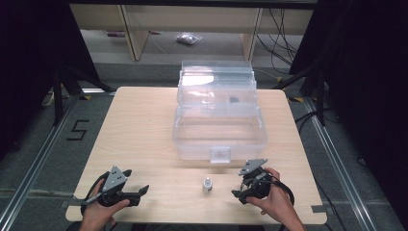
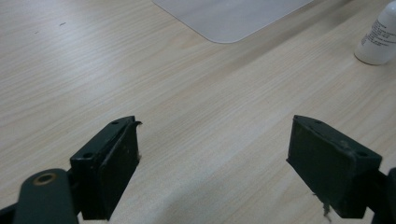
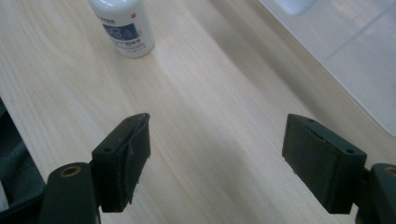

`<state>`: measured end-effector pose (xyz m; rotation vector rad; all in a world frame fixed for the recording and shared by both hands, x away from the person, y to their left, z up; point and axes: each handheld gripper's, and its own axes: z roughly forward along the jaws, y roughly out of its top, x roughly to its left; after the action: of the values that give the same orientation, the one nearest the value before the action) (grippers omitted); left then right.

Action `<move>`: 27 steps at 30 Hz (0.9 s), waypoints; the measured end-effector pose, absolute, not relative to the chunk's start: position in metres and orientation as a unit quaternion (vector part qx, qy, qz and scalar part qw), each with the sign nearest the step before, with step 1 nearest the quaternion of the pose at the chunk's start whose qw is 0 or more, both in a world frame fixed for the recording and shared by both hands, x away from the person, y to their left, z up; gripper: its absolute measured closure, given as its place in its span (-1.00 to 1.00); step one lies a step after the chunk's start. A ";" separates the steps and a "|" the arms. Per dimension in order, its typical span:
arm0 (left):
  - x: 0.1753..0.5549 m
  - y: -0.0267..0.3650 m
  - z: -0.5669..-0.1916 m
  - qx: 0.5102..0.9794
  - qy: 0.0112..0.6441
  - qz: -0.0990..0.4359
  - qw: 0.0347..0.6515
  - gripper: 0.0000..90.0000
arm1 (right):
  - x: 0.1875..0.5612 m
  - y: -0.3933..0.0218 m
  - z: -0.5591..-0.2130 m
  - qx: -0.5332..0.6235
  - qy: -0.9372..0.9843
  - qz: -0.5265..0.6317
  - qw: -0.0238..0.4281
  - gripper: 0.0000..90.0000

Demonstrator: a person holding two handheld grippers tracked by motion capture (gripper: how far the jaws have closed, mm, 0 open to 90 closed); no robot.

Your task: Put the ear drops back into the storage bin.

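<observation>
clear plastic box (image 1: pixel 219 130) behind small bottle (image 1: pixel 207 185)

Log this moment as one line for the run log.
left gripper: open, empty | right gripper: open, empty | small white bottle: upright between them | clear box: open

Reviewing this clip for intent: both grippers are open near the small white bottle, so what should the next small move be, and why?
Probably bring the right gripper sideways to straddle the small white bottle. Its jaws stand open with nothing between them, the bottle stands upright close beside it, and the clear box behind is open to take it.
</observation>
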<state>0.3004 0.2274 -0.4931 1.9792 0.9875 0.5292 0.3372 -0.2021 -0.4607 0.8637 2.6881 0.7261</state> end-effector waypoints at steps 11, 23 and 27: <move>0.301 0.228 -0.493 0.793 0.392 0.211 0.416 -0.65 | 0.338 -0.184 -0.453 0.274 0.928 0.233 0.101 -0.46; 0.300 0.228 -0.493 0.789 0.394 0.211 0.421 -0.65 | 0.341 -0.158 -0.445 0.227 0.943 0.224 0.093 -0.46; 0.301 0.229 -0.492 0.794 0.390 0.210 0.417 -0.65 | 0.343 -0.146 -0.445 0.210 0.950 0.215 0.087 -0.46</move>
<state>0.3006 0.2287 -0.4924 1.9921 0.9792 0.5283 0.3427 -0.1462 -0.4446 0.6259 2.8293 0.6404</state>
